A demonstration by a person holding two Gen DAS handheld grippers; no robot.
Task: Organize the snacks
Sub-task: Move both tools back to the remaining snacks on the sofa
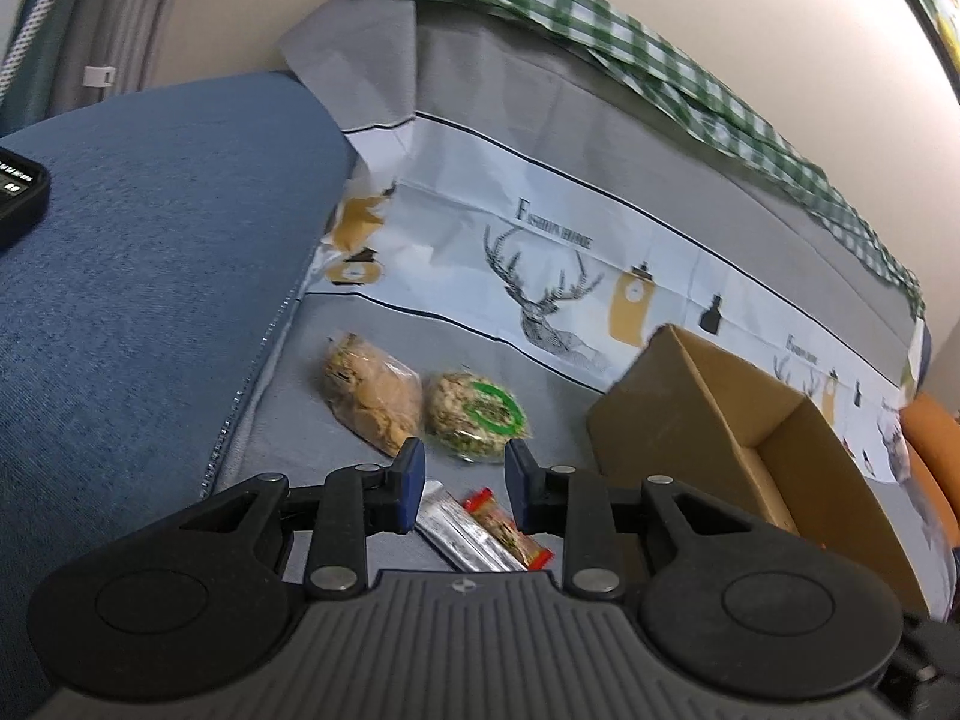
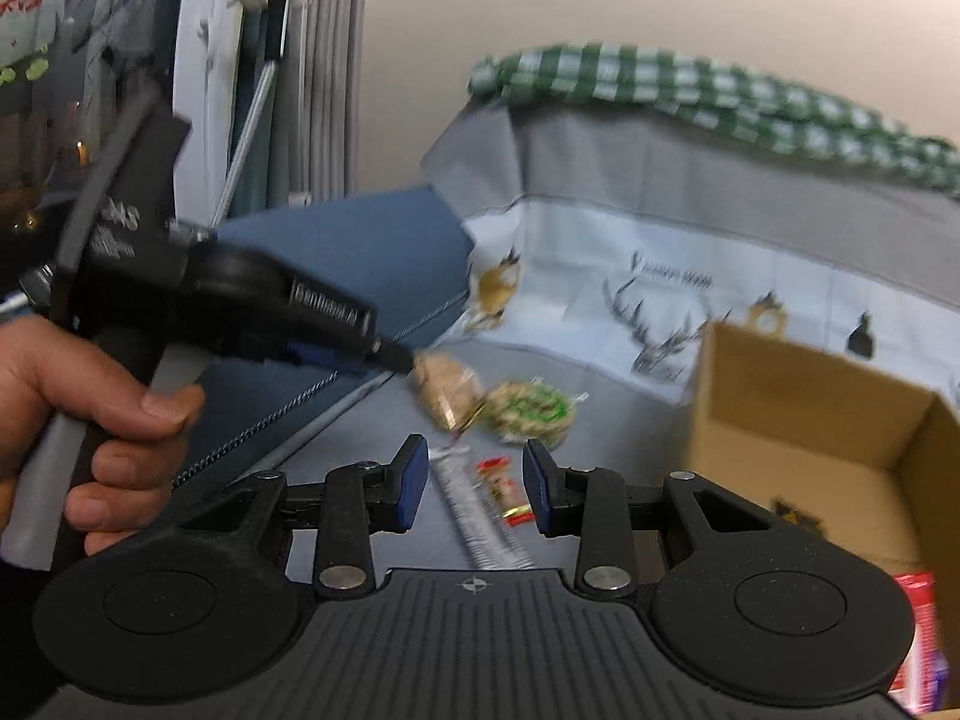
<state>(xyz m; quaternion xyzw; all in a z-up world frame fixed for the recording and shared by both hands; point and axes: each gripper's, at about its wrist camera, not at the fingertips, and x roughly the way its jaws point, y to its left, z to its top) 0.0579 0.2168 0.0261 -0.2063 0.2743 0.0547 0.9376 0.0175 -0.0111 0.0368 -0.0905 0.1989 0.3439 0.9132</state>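
Left tool (image 1: 465, 480) agape above snack sticks (image 1: 486, 531)

Home living room, likely. Blue fabric sofa cushion (image 1: 150, 276) with zipper seam, deer-print "Fashion Home" cloth (image 1: 558, 276) draped over the seat, green checked cloth (image 1: 630, 42) on top, curtains (image 2: 327, 60) by plain wall, phone (image 1: 18, 192) on cushion.
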